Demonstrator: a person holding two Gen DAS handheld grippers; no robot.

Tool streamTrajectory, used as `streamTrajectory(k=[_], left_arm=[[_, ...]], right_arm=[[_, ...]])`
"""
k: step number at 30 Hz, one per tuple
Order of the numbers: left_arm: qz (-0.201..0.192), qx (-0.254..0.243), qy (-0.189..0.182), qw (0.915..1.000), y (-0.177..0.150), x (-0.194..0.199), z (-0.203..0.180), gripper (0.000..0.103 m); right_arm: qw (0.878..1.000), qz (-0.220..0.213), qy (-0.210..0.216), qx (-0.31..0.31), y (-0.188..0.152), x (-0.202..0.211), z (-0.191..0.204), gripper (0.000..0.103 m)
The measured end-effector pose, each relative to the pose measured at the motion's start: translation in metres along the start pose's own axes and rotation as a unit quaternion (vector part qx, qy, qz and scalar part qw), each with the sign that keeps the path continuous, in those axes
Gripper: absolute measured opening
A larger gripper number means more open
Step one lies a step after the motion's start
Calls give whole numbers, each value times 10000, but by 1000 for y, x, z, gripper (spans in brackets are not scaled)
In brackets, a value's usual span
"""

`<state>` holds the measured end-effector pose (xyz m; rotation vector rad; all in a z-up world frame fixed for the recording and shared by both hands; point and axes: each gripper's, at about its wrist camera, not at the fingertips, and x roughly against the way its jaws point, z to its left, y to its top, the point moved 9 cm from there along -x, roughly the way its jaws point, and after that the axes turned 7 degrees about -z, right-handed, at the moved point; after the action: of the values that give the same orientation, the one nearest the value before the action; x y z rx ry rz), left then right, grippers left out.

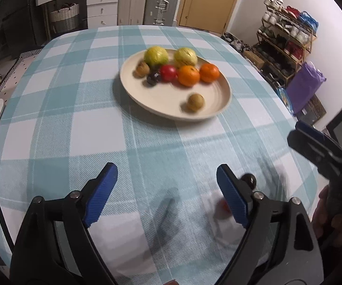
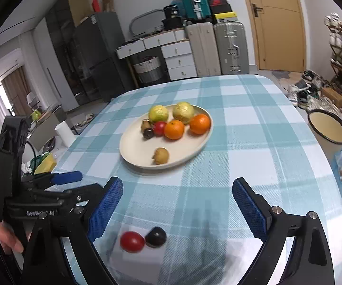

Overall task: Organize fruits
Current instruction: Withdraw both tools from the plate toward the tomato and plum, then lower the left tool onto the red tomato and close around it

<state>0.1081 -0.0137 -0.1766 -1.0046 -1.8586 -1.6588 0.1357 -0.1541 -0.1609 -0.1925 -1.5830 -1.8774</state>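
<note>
Red tomato [image 2: 132, 241] and dark plum [image 2: 156, 236] sit loose on table [image 2: 254, 147] near plate [image 2: 135, 152]; both claws, left [image 1: 167, 193] and right [image 2: 176, 210], gape empty, next likely grabbing one.

plate [image 2: 132, 152]: seven fruits in | tomato [image 2: 132, 241], plum [image 2: 156, 236]: before plate, touching

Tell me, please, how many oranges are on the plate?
2: one orange sits beside the red fruit, the other orange by the plate rim. None seems hidden.
</note>
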Motion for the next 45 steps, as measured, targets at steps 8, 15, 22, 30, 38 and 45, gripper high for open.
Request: streamTrajectory(k=[8,15,22,30,38,45], left_arm=[[187,-156,-109,9996,-21,1,-20,91],[319,-574,-329,9973,-37,2,-48,101],[574,-727,-395,9949,-49,-11,-60,101],[369,-1112,-206,9929,-49,-15,-71,101],[342,-1209,-554,9905,-48,-15,-82,64],[524,-1073,-976,9880,-55,-20,-87,28]], right_arm=[[9996,39,-176,-206,-11,12,-14,95],[9992,64,-262,-296,-19,18,-21,96],[9990,68,-290,-338,-23,23,-25,96],[9990,177,-277,-318,-32,21,-26,96],[9984,296,-273,-392,-39,15,-30,96],[9983,336,-248,-405,-41,12,-31,96]])
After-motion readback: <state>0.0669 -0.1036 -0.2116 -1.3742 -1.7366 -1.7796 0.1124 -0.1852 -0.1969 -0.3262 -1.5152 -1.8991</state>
